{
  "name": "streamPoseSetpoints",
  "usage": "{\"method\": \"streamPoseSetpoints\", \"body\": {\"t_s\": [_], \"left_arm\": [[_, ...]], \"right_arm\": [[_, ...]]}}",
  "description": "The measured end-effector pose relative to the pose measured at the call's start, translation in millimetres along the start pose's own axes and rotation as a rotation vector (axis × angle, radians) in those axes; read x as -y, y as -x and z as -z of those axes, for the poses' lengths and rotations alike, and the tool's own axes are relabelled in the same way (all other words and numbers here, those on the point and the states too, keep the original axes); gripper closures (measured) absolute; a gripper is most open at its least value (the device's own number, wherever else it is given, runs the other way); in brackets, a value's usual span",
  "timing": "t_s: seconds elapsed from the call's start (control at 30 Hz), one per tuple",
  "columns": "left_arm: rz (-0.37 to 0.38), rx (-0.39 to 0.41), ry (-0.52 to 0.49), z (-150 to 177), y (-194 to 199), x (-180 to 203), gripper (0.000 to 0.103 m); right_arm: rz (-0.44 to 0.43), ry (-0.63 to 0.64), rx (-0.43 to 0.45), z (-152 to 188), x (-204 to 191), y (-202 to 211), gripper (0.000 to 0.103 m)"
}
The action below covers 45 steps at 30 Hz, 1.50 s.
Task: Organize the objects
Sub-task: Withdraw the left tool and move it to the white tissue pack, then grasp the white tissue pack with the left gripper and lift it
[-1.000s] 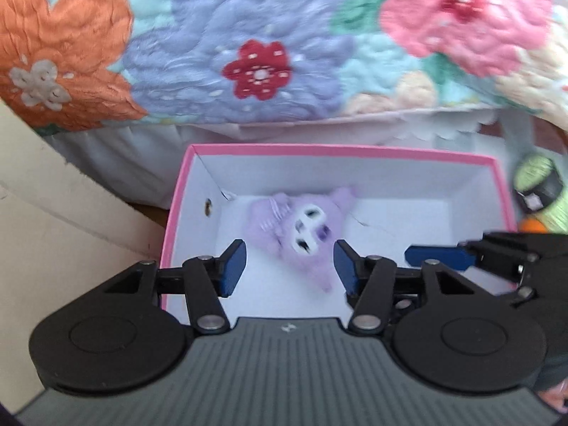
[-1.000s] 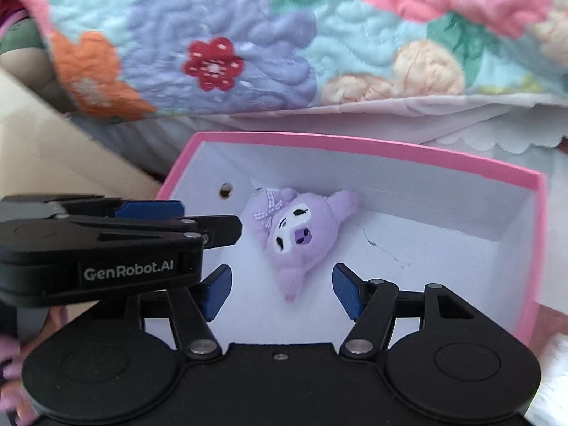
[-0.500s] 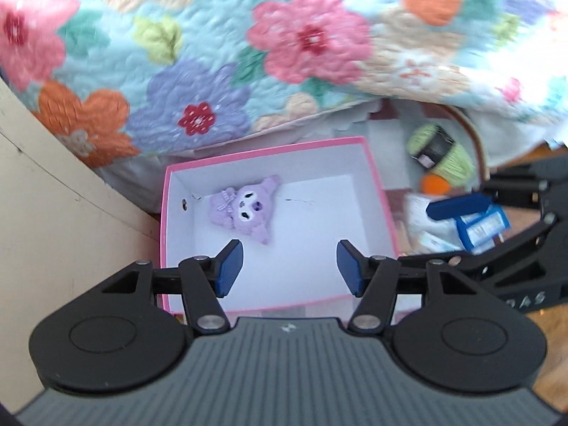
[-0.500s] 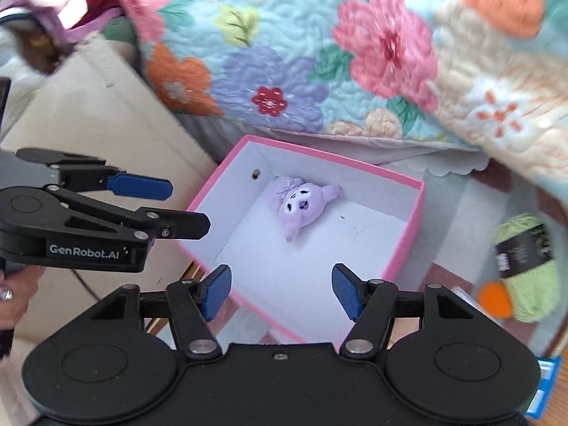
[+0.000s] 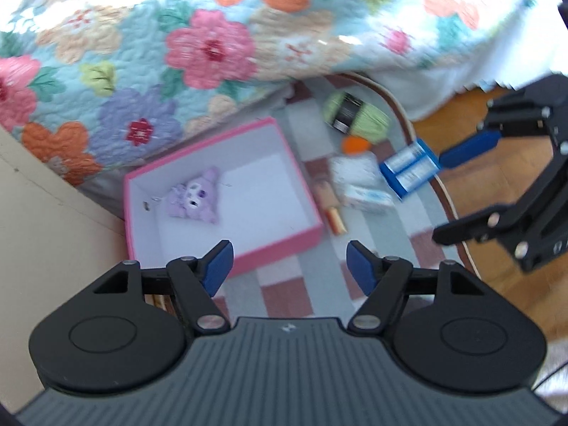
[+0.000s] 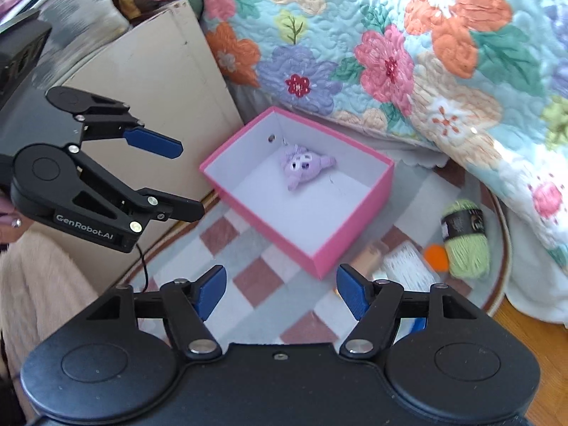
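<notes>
Both grippers have pulled up and back from the pink box (image 5: 227, 191) since a second ago, when their jaws hung just over the purple plush toy (image 5: 195, 198). Far more of the checkered rug (image 5: 284, 294) now shows around the box.

The left gripper (image 5: 289, 266) holds nothing, its jaws spread wide above the near edge of the box. The right gripper (image 6: 280, 289) is equally wide apart and empty, hovering over the rug just short of the box's near corner.

The plush toy lies inside the box, near the far wall and close to the small hole in it. In the right wrist view its long axis runs roughly left to right, ear tip pointing right, face turned up.

The left wrist view shows what sits right of the box: a brown tube-like item (image 5: 332, 206), blurred, just beside the box wall, white packets (image 5: 358, 184), a blue pack (image 5: 410, 168), an orange ball (image 5: 355, 143) and a green yarn skein (image 5: 355, 115), with wooden floor (image 5: 472, 191) beyond the rug's edge. The right wrist view catches the yarn (image 6: 465, 238) and orange ball (image 6: 436, 256) too, and alone shows the beige board (image 6: 152, 99) left of the box, cushions behind it, and the floral quilt (image 6: 408, 53) hanging over the far side.
</notes>
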<state>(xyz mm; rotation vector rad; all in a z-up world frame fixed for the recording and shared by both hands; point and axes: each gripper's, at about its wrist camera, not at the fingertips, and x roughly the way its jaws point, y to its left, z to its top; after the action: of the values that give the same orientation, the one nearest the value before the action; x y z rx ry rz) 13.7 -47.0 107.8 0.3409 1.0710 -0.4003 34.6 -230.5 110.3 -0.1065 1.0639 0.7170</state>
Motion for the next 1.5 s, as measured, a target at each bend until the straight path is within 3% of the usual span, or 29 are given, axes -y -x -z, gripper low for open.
{"method": "streamPoseSetpoints", "body": {"t_s": [0.23,0.53,0.7,0.93,1.1,1.17,1.33,1.4,1.47,1.5], "left_arm": [[0.025,0.004,-0.063,23,-5,37,0.024],[0.067,-0.006,-0.037,25,-61,73,0.023],[0.107,0.030,0.018,7,-93,84,0.023],[0.161,0.007,0.162,-18,-156,95,0.025],[0.170,-0.022,0.294,-18,-204,91,0.033],[0.160,-0.027,0.330,-17,-223,90,0.043],[0.123,-0.030,0.434,-17,-260,83,0.054],[0.116,-0.043,0.450,-17,-268,81,0.069],[0.121,-0.053,0.464,-16,-273,80,0.077],[0.137,-0.051,0.472,-15,-273,79,0.081]], "right_arm": [[0.016,-0.016,-0.004,50,-5,21,0.023],[0.045,-0.059,0.028,95,8,3,0.019],[0.111,-0.046,0.085,109,27,-17,0.019],[0.139,-0.047,0.130,123,57,-70,0.021],[0.151,-0.072,0.208,130,75,-103,0.022],[0.148,-0.110,0.234,133,86,-117,0.023],[0.169,-0.186,0.231,132,108,-153,0.023],[0.186,-0.192,0.237,130,113,-164,0.023],[0.216,-0.173,0.230,128,115,-176,0.026],[0.235,-0.164,0.223,126,115,-181,0.036]]}}
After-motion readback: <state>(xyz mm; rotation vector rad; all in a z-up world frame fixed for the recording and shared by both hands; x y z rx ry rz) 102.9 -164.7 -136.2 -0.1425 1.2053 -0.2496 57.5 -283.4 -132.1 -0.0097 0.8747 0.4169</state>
